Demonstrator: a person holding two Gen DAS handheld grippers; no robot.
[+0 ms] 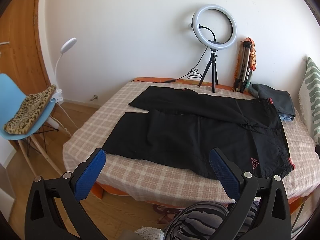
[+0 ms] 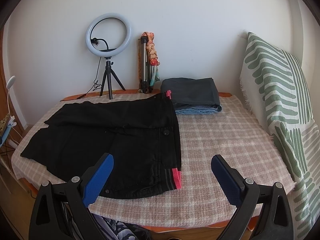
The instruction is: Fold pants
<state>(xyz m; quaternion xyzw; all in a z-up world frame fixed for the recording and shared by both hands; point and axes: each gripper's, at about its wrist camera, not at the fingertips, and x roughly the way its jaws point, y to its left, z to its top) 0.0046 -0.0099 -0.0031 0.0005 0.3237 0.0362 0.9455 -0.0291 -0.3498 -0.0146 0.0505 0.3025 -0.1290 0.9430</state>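
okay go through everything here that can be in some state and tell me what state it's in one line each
black pants: spread flat on the table, legs apart, unfolded.
left gripper: fingers open, empty.
right gripper: fingers open, empty.
ring light: upright on tripod, looks lit.
grey and denim stack: folded.
silver tripod: collapsed, leaning against the wall.

Pants (image 2: 112,132) spread flat on the tabletop (image 2: 220,140), legs running left, waistband (image 2: 176,138) toward the right. Behind the pants, at the wall: ring light (image 2: 109,34) on a small tripod, folded tripod (image 2: 145,64) just right of it. Stack of folded clothes (image 2: 192,94) behind and right of the waistband, just beside it. Cushion (image 2: 280,92) upright well right of the pants, at the tabletop's edge. Chair (image 1: 26,120) and clip lamp (image 1: 68,46) off to the pants' left, on the floor.
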